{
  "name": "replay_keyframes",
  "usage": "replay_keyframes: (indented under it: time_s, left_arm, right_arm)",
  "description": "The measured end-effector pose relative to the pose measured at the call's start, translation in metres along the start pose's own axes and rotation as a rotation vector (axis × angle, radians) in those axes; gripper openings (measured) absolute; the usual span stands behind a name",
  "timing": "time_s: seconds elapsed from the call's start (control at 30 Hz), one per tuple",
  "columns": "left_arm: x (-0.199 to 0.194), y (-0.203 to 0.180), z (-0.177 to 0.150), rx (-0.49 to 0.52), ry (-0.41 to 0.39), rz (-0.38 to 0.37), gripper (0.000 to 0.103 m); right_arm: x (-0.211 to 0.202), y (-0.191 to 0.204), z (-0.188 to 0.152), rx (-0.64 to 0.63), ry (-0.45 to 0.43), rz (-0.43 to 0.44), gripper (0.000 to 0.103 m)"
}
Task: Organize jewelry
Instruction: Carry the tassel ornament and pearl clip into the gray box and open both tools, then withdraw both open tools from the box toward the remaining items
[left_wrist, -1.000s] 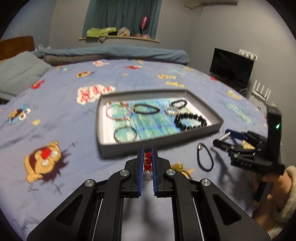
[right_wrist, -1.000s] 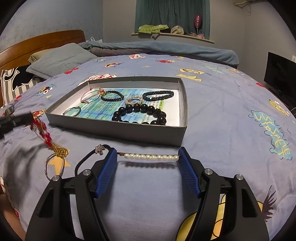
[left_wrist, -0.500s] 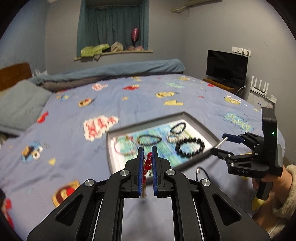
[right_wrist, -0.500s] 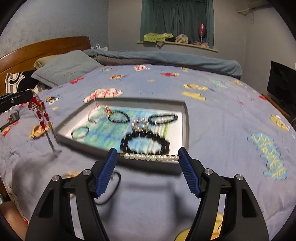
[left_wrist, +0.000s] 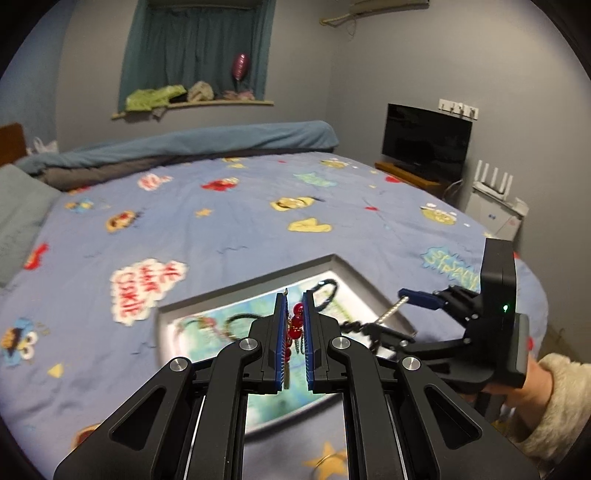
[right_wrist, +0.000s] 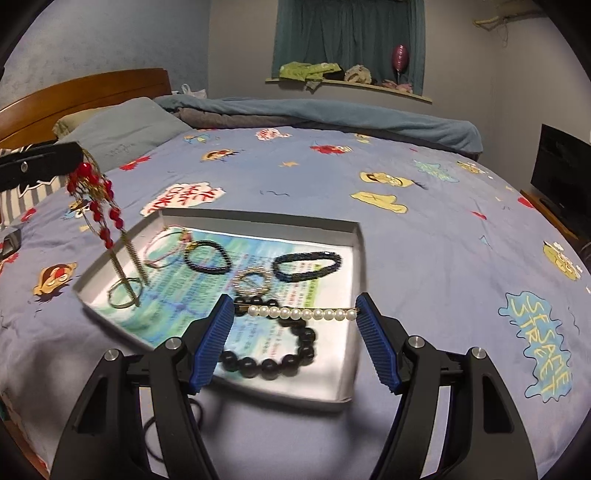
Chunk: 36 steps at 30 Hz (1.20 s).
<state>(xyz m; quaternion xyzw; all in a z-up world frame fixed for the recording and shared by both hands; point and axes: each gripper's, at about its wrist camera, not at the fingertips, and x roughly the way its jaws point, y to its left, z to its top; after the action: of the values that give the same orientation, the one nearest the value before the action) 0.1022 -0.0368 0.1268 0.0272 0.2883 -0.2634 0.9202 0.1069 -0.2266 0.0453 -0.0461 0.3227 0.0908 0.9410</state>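
Left gripper (left_wrist: 294, 314) clamps red bead ornament (left_wrist: 295, 325), gold chains hanging between fingers, above grey tray (left_wrist: 258, 284). Right gripper (left_wrist: 388, 317) alongside holds pearl clip (left_wrist: 390, 313) over tray's right edge.

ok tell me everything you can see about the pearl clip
The pearl clip is a thin gold-coloured bar carrying a single row of round white pearls. It lies level, spanning the wide gap between the right tongs, each end pressed against a blue ribbed pad. It hangs in the air over the near part of the grey tray, above the black bead bracelet.

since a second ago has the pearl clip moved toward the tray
Yes. The pearl clip, held in the right tool, went from short of the tray to above its inside.
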Motion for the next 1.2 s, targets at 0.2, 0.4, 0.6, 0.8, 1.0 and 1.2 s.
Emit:
replay_keyframes:
  time_s: [0.2,0.4,0.6,0.8,1.0,1.2]
  left_arm:
    - [0.038,-0.012,-0.012,0.013,0.063,-0.058,0.010]
    - [0.066,0.005,-0.033,-0.034,0.130,-0.021,0.010]
    - [0.085,0.019,-0.049,-0.029,0.190,0.044,0.010]
    - [0.091,0.028,-0.053,-0.024,0.206,0.088,0.010]
    - [0.099,0.038,-0.058,-0.053,0.235,0.107,0.014]
    - [0.103,0.040,-0.063,-0.053,0.248,0.123,0.031]
  right_arm:
    - [0.006,-0.010,-0.001,0.002,0.008,-0.006,0.068]
    - [0.019,-0.002,0.007,-0.052,0.028,-0.001,0.068]
    - [0.044,0.008,0.019,-0.051,0.105,0.023,0.068]
    - [0.063,0.009,0.029,-0.009,0.185,0.014,0.068]
    - [0.078,0.013,0.026,-0.015,0.236,0.000,0.068]
    - [0.082,0.011,0.020,-0.009,0.240,-0.001,0.068]
